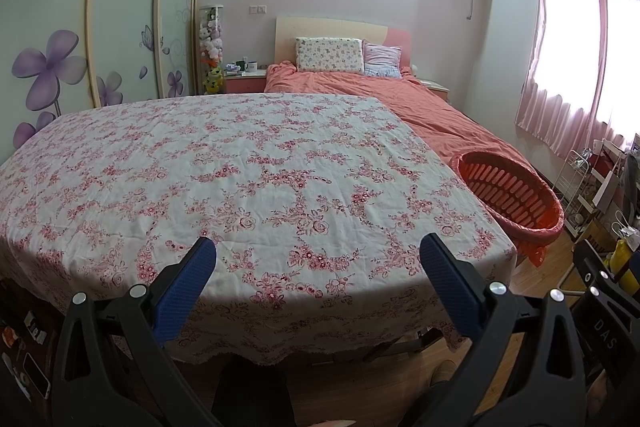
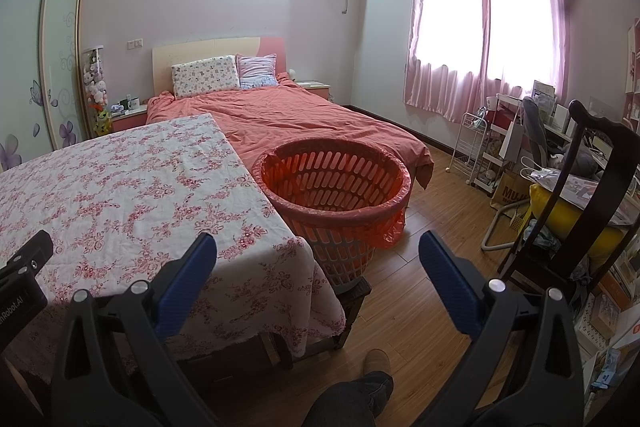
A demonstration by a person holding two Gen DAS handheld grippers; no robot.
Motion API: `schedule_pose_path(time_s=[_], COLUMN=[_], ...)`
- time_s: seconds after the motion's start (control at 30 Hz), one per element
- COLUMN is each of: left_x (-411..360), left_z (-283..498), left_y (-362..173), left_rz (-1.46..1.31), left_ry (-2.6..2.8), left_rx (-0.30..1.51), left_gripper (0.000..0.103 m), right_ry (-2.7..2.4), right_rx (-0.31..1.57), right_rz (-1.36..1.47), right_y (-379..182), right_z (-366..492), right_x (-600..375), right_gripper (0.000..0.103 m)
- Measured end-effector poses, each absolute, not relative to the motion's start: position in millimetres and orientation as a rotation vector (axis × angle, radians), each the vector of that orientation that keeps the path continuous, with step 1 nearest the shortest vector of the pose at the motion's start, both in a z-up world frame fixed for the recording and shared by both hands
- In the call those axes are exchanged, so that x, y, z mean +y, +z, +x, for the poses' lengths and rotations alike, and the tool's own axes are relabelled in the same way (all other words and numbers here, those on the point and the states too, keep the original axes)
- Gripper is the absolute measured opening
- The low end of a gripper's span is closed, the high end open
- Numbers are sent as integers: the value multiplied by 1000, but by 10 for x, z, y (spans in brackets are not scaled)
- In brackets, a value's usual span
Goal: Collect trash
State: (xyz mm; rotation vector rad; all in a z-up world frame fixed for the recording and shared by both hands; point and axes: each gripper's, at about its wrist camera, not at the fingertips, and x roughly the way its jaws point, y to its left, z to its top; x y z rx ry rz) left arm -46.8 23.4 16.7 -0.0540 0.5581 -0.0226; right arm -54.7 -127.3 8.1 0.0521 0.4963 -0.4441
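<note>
A round slotted basket (image 2: 336,183) lined with an orange-red bag stands on a low stool at the right end of the table; it also shows in the left wrist view (image 1: 516,195). The table (image 1: 248,179) wears a white cloth with red flowers, and I see no trash on it. My left gripper (image 1: 318,251) is open and empty above the table's near edge. My right gripper (image 2: 318,249) is open and empty, held over the table's right corner, short of the basket. The left gripper's body (image 2: 20,275) shows at the left edge of the right wrist view.
A bed (image 2: 288,123) with a salmon cover lies behind the table. A dark wooden chair (image 2: 592,195) with a yellow cushion, a white wire rack (image 2: 472,147) and cluttered shelves stand at the right. Wooden floor (image 2: 424,291) lies between basket and chair. My leg and shoe (image 2: 372,367) are below.
</note>
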Motion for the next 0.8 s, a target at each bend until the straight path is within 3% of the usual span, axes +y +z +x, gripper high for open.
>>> schedule_pose_path(time_s=[0.8], left_x=[241], left_z=[-482], left_y=[147], left_rz=[-53], left_ry=[-18], left_rx=[559], left_gripper=[100], right_ry=[-444], right_rx=[497], right_rz=[54], right_y=[85], right_z=[-548], right_x=[-1277], right_gripper=[99])
